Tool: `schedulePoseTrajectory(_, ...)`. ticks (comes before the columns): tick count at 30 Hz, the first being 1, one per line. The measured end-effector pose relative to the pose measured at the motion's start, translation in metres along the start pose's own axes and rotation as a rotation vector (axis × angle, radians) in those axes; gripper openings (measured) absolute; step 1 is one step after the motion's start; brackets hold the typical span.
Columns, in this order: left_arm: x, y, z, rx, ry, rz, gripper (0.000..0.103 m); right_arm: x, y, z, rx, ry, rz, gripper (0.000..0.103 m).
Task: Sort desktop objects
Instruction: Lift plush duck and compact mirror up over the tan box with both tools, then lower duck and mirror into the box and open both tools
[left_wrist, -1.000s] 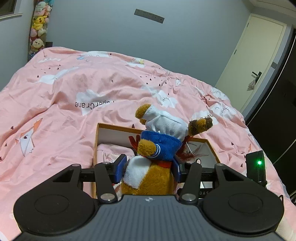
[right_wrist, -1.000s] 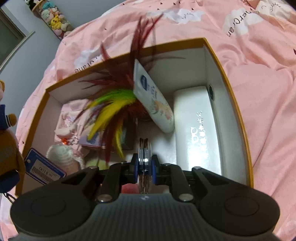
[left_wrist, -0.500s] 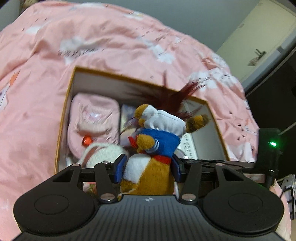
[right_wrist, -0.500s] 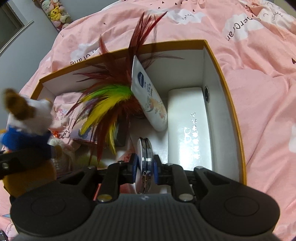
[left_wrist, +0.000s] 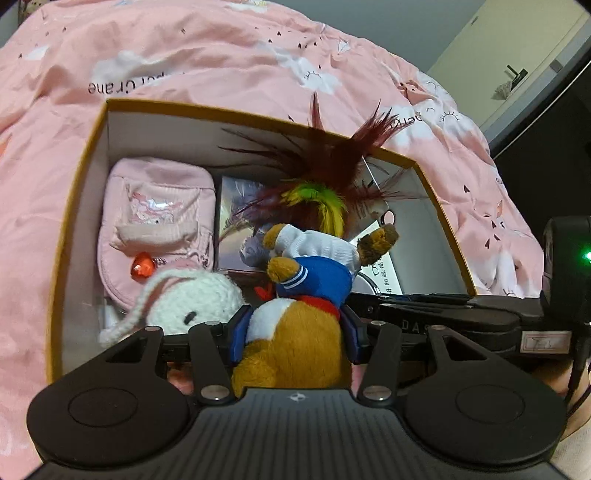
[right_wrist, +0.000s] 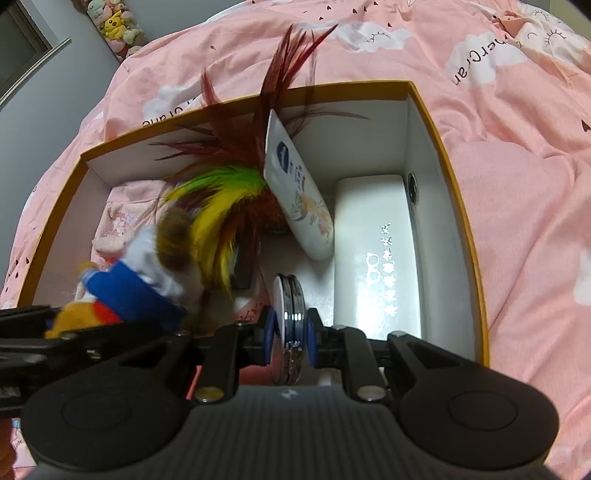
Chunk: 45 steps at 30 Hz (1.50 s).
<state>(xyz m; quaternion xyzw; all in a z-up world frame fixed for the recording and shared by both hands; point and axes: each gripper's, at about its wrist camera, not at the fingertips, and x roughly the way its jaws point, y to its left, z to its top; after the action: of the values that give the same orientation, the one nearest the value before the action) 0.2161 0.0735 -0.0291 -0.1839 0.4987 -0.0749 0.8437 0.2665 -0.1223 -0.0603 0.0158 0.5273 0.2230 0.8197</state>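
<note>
My left gripper (left_wrist: 293, 338) is shut on a brown plush toy in a blue and white sailor outfit (left_wrist: 306, 295) and holds it over the near middle of an orange-rimmed cardboard box (left_wrist: 92, 140). The toy also shows blurred in the right wrist view (right_wrist: 129, 284). My right gripper (right_wrist: 290, 334) is shut on a round silver compact mirror (right_wrist: 290, 317), held on edge over the box (right_wrist: 458, 192) near its front.
The box holds a pink pouch (left_wrist: 155, 225), a white knitted plush (left_wrist: 188, 299), a red, green and yellow feather toy (right_wrist: 229, 192), a white cream tube (right_wrist: 299, 195) and a white glasses case (right_wrist: 373, 254). Pink bedding (right_wrist: 517, 177) surrounds it.
My left gripper has tipped down and carried the plush toy from beside the box to over its inside. My right gripper has kept the mirror over the box.
</note>
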Motion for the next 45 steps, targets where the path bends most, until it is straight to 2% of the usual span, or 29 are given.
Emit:
schedulePoseTrajectory(4,0.004,0.004,-0.001,-0.003,0.002,-0.026,0.059,-0.001,-0.001,0.000,-0.002,-0.002,-0.004,0.019)
schedulePoseTrajectory(8,-0.002,-0.002,-0.004,0.039,-0.030,-0.003,0.060,-0.002,-0.001,-0.001,-0.001,-0.002,-0.004,0.021)
schedulePoseTrajectory(11,-0.015,-0.007,-0.005,0.074,-0.067,0.002,0.064,-0.006,-0.001,-0.002,-0.005,-0.006,-0.002,0.025)
schedulePoseTrajectory(16,-0.042,-0.013,-0.007,0.144,-0.116,0.015,0.065,-0.010,0.001,-0.004,-0.018,-0.006,-0.012,0.026)
schedulePoseTrajectory(18,-0.047,-0.015,-0.008,0.167,-0.102,0.014,0.061,-0.012,0.002,-0.004,-0.022,-0.010,-0.017,0.026)
schedulePoseTrajectory(20,-0.048,-0.016,-0.011,0.190,-0.091,0.021,0.052,-0.015,0.001,-0.005,-0.026,-0.018,-0.021,0.026)
schedulePoseTrajectory(27,-0.044,-0.016,-0.011,0.237,-0.062,0.026,0.044,-0.028,0.001,-0.010,-0.037,-0.048,-0.032,0.026)
schedulePoseTrajectory(32,-0.039,-0.022,-0.009,0.394,-0.059,0.074,0.043,-0.033,-0.001,-0.012,-0.029,-0.059,-0.022,0.027)
schedulePoseTrajectory(36,-0.037,-0.026,-0.011,0.492,-0.021,0.063,0.043,-0.035,0.000,-0.014,-0.023,-0.063,-0.016,0.028)
schedulePoseTrajectory(41,-0.036,-0.019,-0.009,0.450,0.021,-0.015,0.043,-0.035,0.000,-0.015,-0.021,-0.059,-0.013,0.028)
schedulePoseTrajectory(45,-0.032,-0.006,-0.001,0.325,0.042,-0.067,0.043,-0.037,-0.001,-0.016,-0.018,-0.059,-0.012,0.028)
